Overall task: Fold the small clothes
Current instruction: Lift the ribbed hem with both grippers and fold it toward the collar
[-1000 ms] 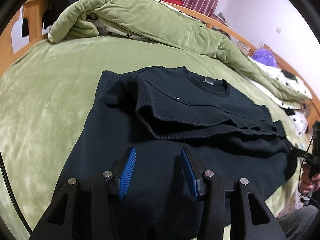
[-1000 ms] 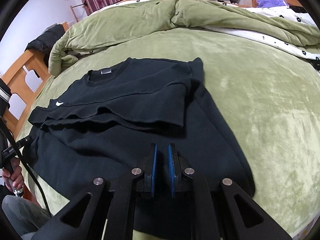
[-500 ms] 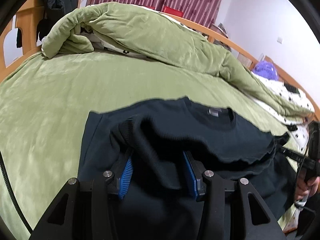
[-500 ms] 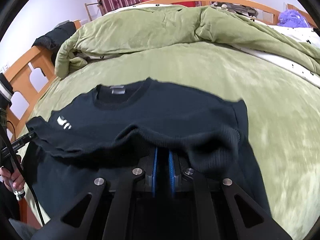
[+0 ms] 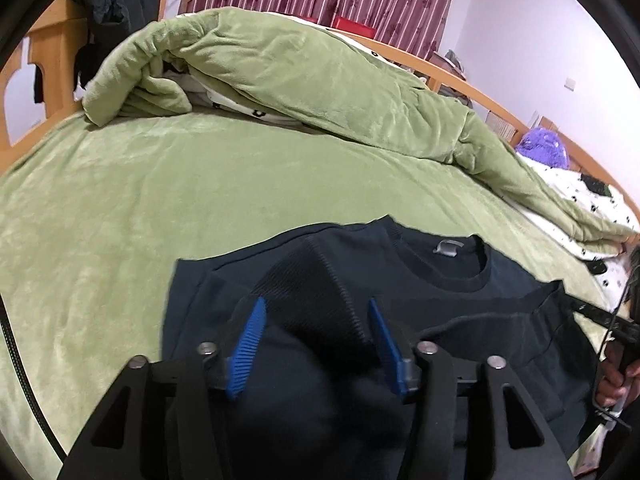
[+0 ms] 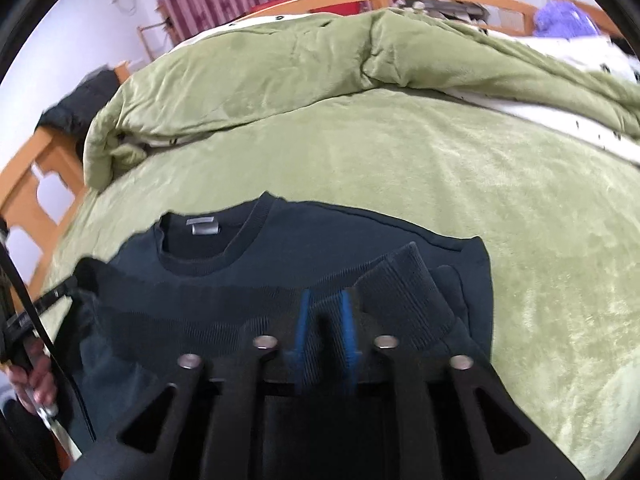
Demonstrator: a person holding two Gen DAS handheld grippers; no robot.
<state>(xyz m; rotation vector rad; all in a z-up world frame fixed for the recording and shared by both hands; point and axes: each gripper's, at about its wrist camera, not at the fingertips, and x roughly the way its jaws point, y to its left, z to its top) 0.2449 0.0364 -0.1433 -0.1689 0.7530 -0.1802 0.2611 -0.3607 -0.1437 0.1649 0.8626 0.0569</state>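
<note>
A black sweatshirt (image 5: pixel 452 280) lies on the green bed, collar with a grey label away from me; it also shows in the right wrist view (image 6: pixel 280 252). My left gripper (image 5: pixel 316 312) has its blue pads wide apart, with a bunched ribbed fold of the sweatshirt lying between them. My right gripper (image 6: pixel 325 300) is shut on the ribbed hem of the sweatshirt (image 6: pixel 404 284), which is lifted and carried over the body toward the collar.
A rumpled green duvet (image 5: pixel 320 76) lies along the far side of the bed. The green bed sheet (image 6: pixel 440 160) spreads around the garment. A wooden bed frame (image 6: pixel 44 184) is at the left. A purple plush (image 5: pixel 542 148) sits far right.
Both grippers moved forward toward the collar, carrying the lower part of the sweatshirt up and over its body. The folded cloth now bunches over the fingers.
</note>
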